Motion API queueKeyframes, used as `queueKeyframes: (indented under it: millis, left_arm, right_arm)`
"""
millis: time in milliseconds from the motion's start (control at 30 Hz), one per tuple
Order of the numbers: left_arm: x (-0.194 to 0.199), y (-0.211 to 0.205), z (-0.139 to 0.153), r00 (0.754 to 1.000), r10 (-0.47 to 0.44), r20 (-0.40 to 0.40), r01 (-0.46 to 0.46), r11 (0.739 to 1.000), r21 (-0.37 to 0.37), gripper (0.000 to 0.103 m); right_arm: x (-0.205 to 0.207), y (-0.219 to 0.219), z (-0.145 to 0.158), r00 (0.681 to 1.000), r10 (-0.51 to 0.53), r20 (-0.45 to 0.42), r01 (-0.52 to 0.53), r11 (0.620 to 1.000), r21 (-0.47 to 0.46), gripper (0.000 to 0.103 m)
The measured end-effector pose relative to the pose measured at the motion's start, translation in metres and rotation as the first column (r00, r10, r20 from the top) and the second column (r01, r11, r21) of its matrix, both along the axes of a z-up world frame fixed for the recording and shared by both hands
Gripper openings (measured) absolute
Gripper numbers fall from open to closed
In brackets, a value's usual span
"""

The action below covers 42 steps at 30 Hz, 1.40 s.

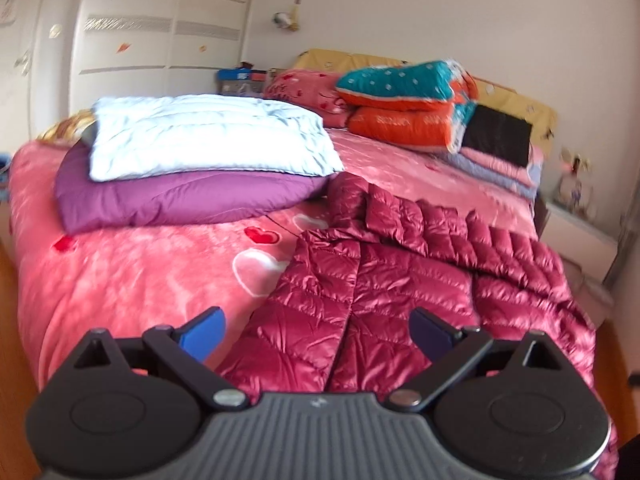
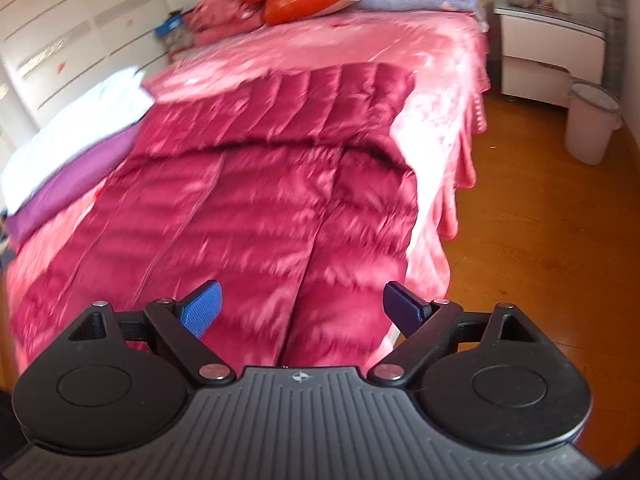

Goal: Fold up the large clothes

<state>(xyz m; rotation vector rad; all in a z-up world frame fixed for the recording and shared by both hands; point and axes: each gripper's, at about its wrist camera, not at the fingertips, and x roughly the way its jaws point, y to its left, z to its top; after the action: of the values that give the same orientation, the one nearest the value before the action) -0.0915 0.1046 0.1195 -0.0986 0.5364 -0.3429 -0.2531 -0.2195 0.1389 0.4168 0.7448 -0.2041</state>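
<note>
Currently both grippers, left gripper [image 1: 318, 330] and right gripper [image 2: 302, 306], are hovering fingers spread, holding nothing, over the maroon puffer jacket [image 2: 256, 200] lying lengthwise along the bed's [image 1: 132, 272] right edge, right gripper nearer.

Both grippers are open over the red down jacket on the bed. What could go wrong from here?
1. The red down jacket looks shiny and puffy; the right gripper or left gripper may pinch only one slippery layer and lose it.
2. Its right side lies near the bed edge, so a pull could drag it toward the floor.
</note>
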Motion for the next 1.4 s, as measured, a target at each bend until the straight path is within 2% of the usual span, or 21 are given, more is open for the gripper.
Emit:
queueKeyframes:
  millis: [100,167,267,367,467,533,600,700,800,867,967,1067,1233,1400]
  left_arm:
    - [-0.013,0.008,0.009,1.000,0.004,-0.006,-0.004,1.000,-0.028,0.098]
    - [-0.022,0.011,0.014,1.000,0.002,-0.004,-0.002,1.000,-0.021,0.098]
    - [-0.036,0.012,0.022,1.000,-0.019,0.009,0.019,1.000,0.002,0.098]
    - [-0.050,0.011,0.026,0.997,-0.074,0.015,0.073,0.996,0.043,0.098]
    - [-0.063,0.012,0.024,0.992,-0.128,0.001,0.127,0.987,0.096,0.098]
    - [-0.070,0.012,0.022,0.988,-0.151,-0.013,0.151,0.981,0.122,0.098]
    - [-0.074,0.014,0.019,0.986,-0.162,-0.027,0.164,0.976,0.140,0.098]
    - [-0.076,0.018,0.010,0.984,-0.166,-0.064,0.175,0.969,0.173,0.098]
    - [-0.075,0.021,-0.003,0.983,-0.156,-0.101,0.175,0.959,0.224,0.098]
    - [-0.072,0.025,-0.010,0.981,-0.146,-0.125,0.173,0.954,0.246,0.098]
    - [-0.065,0.030,-0.019,0.980,-0.128,-0.155,0.166,0.949,0.268,0.098]
    - [-0.058,0.037,-0.026,0.978,-0.103,-0.179,0.151,0.949,0.276,0.098]
    - [-0.044,0.036,-0.041,0.972,-0.082,-0.221,0.152,0.935,0.320,0.098]
    - [-0.031,0.026,-0.050,0.971,-0.068,-0.229,0.148,0.925,0.350,0.098]
  right_arm:
    - [-0.007,0.016,0.008,0.997,0.076,-0.001,-0.076,0.997,-0.021,0.103]
    - [-0.010,0.030,0.011,0.990,0.139,-0.021,-0.140,0.989,-0.050,0.103]
    - [-0.012,0.062,0.013,0.961,0.268,-0.069,-0.275,0.953,-0.130,0.103]
    - [-0.012,0.098,0.009,0.908,0.392,-0.148,-0.417,0.878,-0.236,0.103]
    - [-0.013,0.133,0.000,0.844,0.482,-0.234,-0.536,0.769,-0.349,0.103]
    - [-0.011,0.149,-0.008,0.819,0.497,-0.287,-0.574,0.716,-0.398,0.103]
    - [-0.006,0.156,-0.015,0.815,0.480,-0.324,-0.579,0.693,-0.429,0.103]
    - [0.008,0.152,-0.027,0.846,0.402,-0.351,-0.530,0.707,-0.468,0.103]
    - [0.020,0.134,-0.033,0.884,0.307,-0.353,-0.450,0.765,-0.461,0.103]
    - [0.022,0.121,-0.031,0.916,0.237,-0.323,-0.373,0.797,-0.474,0.103]
    - [0.027,0.104,-0.030,0.955,0.138,-0.263,-0.259,0.823,-0.506,0.103]
    - [0.026,0.092,-0.025,0.974,0.070,-0.213,-0.177,0.825,-0.537,0.103]
    - [0.025,0.084,-0.017,0.997,0.026,-0.071,-0.065,0.786,-0.615,0.103]
    - [0.021,0.066,-0.008,0.999,0.022,0.034,0.002,0.815,-0.580,0.103]
